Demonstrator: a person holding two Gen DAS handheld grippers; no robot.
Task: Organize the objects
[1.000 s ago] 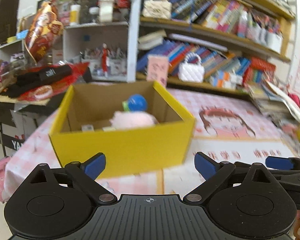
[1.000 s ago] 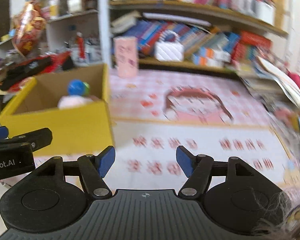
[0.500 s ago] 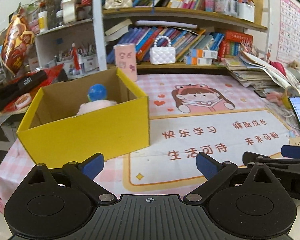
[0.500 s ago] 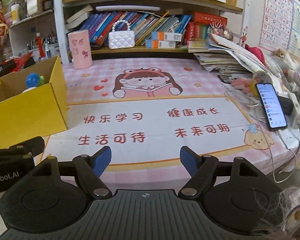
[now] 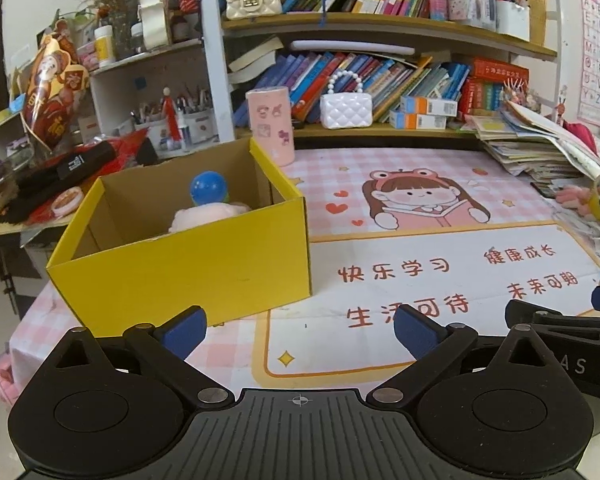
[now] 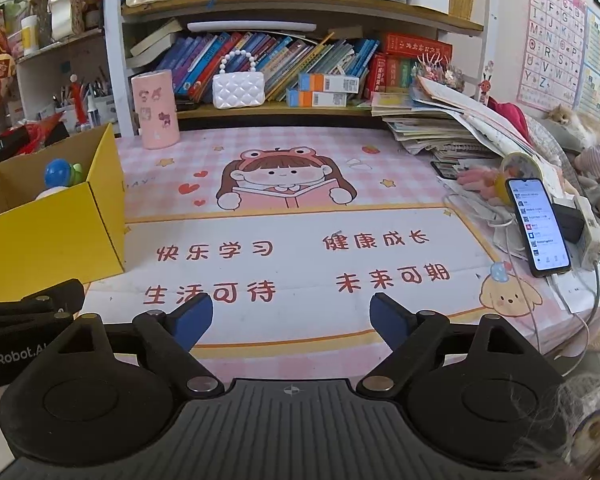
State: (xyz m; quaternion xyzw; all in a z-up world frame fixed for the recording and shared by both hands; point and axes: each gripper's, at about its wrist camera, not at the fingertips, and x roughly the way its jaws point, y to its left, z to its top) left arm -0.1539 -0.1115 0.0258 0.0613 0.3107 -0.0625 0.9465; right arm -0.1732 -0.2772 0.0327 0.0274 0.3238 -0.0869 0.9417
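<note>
Yellow cardboard box (image 5: 188, 268), square-cornered, matte, sits at desk's (image 6: 300, 272) left; inside, a fluffy pink plush (image 5: 208, 216) and glossy blue ball (image 5: 208, 186). Left gripper (image 5: 300, 330) spread, empty; right gripper (image 6: 290, 322) has just been opening, nothing between its jaws. Since a second ago, box sits further left in both views.

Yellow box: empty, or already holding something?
Holding something. The yellow box stands open-topped, with a blue ball and a pale pink soft thing showing above its front wall. What lies lower inside is hidden.

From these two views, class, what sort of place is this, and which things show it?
Probably a child's study corner at home: bookshelves crammed with books, an alphabet chart on the wall, and a cartoon desk mat of a girl reading.
</note>
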